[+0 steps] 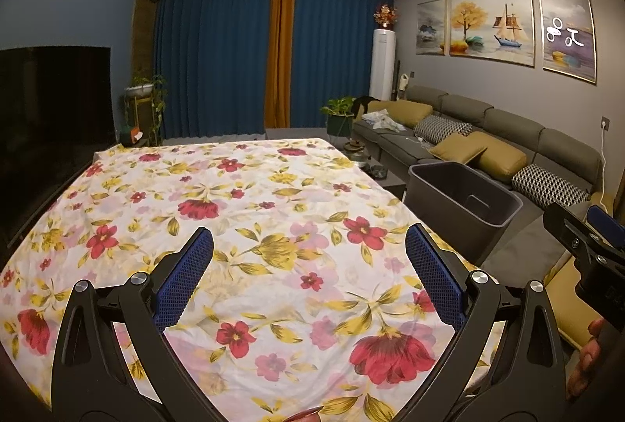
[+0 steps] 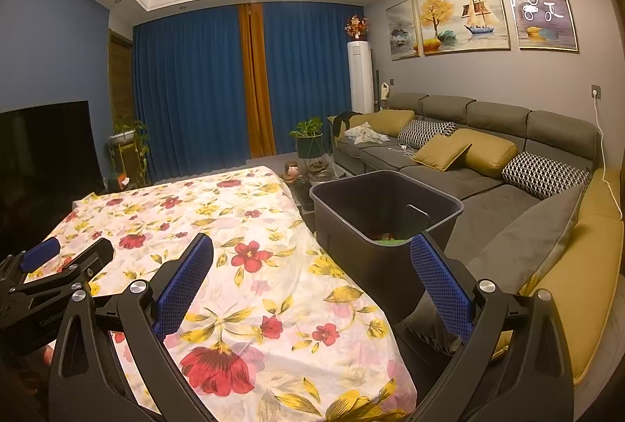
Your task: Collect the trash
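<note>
my left gripper (image 1: 308, 246) hovers over the white cloth with red and yellow flowers (image 1: 234, 211) covering the table, its blue-padded fingers (image 1: 183, 281) spread wide with nothing between them. my right gripper (image 2: 312, 254) is likewise spread wide and empty, near the cloth's right edge. the dark grey plastic bin (image 2: 384, 215) stands just beside the table, before the grey sofa (image 2: 488, 164); small bits, orange and green, lie at its bottom.

The left gripper (image 1: 308, 246) fills the lower part of its own frame, blue-padded fingers (image 1: 183, 281) spread wide with nothing between them. The right gripper (image 2: 312, 252) sits likewise low in its view, jaws wide apart, empty.
</note>
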